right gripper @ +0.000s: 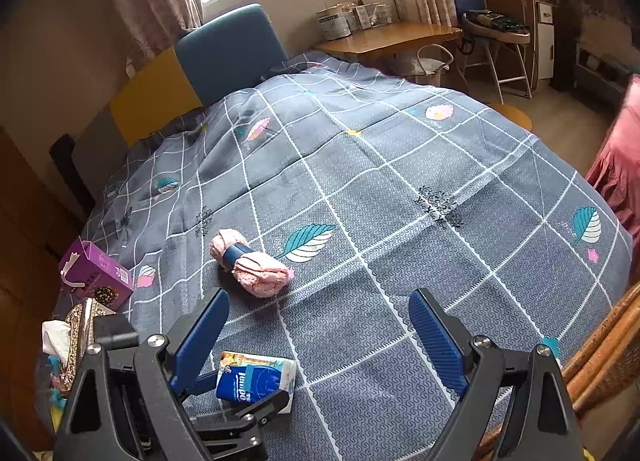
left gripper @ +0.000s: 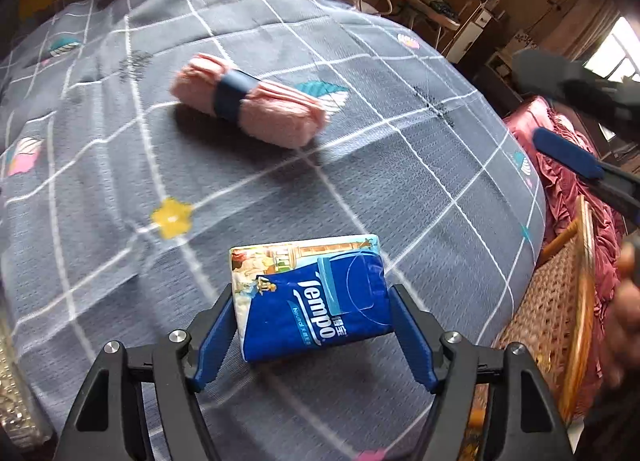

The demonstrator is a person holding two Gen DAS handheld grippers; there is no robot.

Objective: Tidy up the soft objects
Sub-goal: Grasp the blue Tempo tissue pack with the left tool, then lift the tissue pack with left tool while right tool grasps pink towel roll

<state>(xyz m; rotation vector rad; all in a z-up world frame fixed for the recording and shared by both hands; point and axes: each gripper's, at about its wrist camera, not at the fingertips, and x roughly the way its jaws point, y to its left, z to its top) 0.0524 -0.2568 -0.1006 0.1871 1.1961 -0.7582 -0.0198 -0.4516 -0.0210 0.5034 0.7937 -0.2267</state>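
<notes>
Looking down the left hand-held gripper (left gripper: 314, 335), I see the tissue pack (left gripper: 312, 297) sitting between its blue fingers (left gripper: 214, 335). Jaws are spread wide; the pack fills most of the gap, and there's a thin sliver of space on each side as far as I can tell, so I read it as open, not clamped. The pack lies flat on the bed (left gripper: 100, 261). It's a soft plastic-wrapped packet, deep blue w/ white "Tempo" lettering, a lighter blue panel, and a printed picture of buildings in cream and orange along its far end. Wrapper looks a bit crinkled.

Further up the bed is the pink towel roll (left gripper: 248, 107), fluffy, rolled into a stubby log and cinched round the middle by a dark blue band (left gripper: 232, 97). It lies at a slant, well apart from the pack.

From the right wrist view, the right hand-held gripper (right gripper: 316, 337) is open too, w/ nothing between the fingers, only bedspread. The tissue pack (right gripper: 256, 381) shows at lower left w/ the left hand-held gripper (right gripper: 240, 401) around it, and the towel roll (right gripper: 252, 263) lies beyond. The bedspread is grey w/ white grid lines and leaf prints. At the left edge there's a purple box (right gripper: 96, 273) and a tissue holder (right gripper: 76, 341).
</notes>
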